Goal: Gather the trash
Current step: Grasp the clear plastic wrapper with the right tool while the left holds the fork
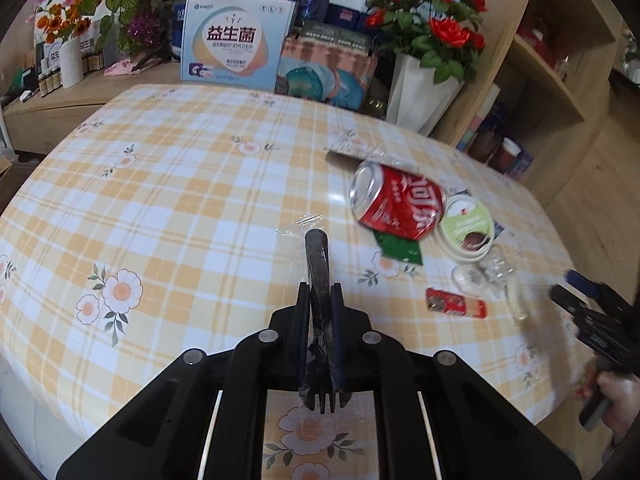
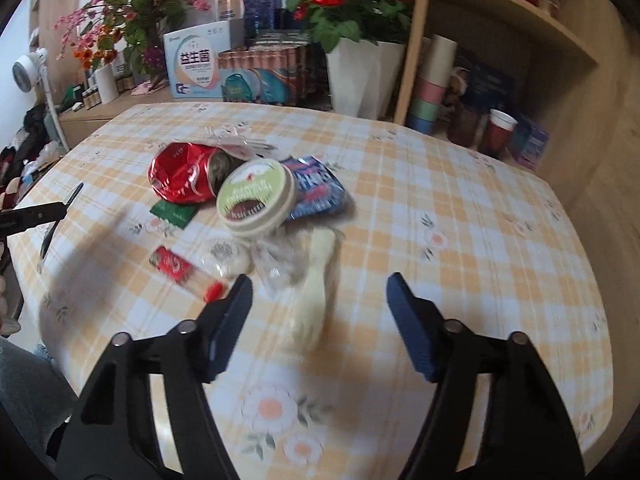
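Now my left gripper [image 1: 320,292] is squeezed tight on a black plastic fork [image 1: 318,280] in a clear wrapper. The handle sticks out past the tips and the prongs point back at me. It hangs above the table [image 1: 180,184], which has a yellow checked cloth with flowers.

My right gripper [image 2: 320,292] is partly open with nothing between its blue pads [image 2: 404,320]. It is over the near edge of the table, and the picture there is blurry.

The rest of the trash sits in a heap past the middle of the table. A squashed red can [image 1: 396,204] lies on its side, touching a round green-lidded tub [image 1: 466,226]. A blue wrapper [image 2: 318,190] sits under the tub on its far side. A small green packet [image 1: 400,246] pokes out from under the can. Closer to me lie a little red packet [image 1: 456,306], a crumpled clear wrapper [image 2: 280,264] and a pale yellow thing [image 2: 314,300] that is too blurry to name.

Past the far edge stand boxes [image 1: 236,44] and a white vase of red roses [image 1: 424,84]. A wooden shelf [image 1: 560,92] stands by the far right corner.
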The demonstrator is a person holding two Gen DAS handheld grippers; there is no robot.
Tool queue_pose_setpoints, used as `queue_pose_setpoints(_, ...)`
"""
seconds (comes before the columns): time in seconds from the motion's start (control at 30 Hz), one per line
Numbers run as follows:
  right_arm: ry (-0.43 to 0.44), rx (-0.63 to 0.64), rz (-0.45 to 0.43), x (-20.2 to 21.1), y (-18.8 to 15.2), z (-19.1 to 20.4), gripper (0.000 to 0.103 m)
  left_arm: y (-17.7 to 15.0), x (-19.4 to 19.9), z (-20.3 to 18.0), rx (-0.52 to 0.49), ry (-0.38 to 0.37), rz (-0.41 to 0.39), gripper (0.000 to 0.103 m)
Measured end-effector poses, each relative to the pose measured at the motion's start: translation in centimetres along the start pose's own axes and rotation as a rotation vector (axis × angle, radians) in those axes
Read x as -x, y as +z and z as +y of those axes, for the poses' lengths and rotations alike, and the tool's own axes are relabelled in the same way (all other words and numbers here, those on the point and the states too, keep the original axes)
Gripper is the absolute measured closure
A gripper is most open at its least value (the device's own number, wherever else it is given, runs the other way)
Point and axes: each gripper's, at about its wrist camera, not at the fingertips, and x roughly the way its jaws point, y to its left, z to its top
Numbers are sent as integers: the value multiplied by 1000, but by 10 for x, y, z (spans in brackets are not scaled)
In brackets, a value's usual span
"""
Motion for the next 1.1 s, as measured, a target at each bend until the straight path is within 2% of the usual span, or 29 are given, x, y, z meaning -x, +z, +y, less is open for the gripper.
queue_pose_setpoints(0.07, 24, 20, 39, -16, 9, 4, 47, 2, 7, -3, -2, -22, -9, 93)
queue_pose_setpoints(0.2, 51, 94, 85, -44, 21, 20, 48, 0, 16, -7, -13, -54, -14, 93)
queue_pose_setpoints(0.27, 56, 104, 105, -54, 23, 26, 52, -1, 19, -7, -16, -66, -16, 93)
queue_pose_setpoints(0.33, 46, 101, 131, -65, 26, 29, 56, -2, 22, -8, -22, -75, -19, 93)
queue_pose_setpoints(0.4, 10, 85, 138, -73, 27, 28, 56, -4, 25, -8, -30, -78, -22, 93)
queue_pose_setpoints(0.5, 18, 58, 148, -77, 26, 26, 62, -6, 29, -5, -24, -89, -24, 93)
queue_pose_setpoints(0.57, 40, 43, 147, -74, 27, 24, 72, -8, 33, -4, -20, -94, -24, 93)
queue_pose_setpoints(0.7, 55, 30, 106, -58, 26, 25, 80, -12, 41, -2, -18, -101, -35, 93)
queue_pose_setpoints(0.73, 60, 21, 94, -53, 26, 24, 87, -13, 44, -2, -17, -104, -40, 93)
queue_pose_setpoints(1.1, 91, -41, -37, 7, 29, 27, 90, -19, 79, -8, -32, -115, -85, 93)
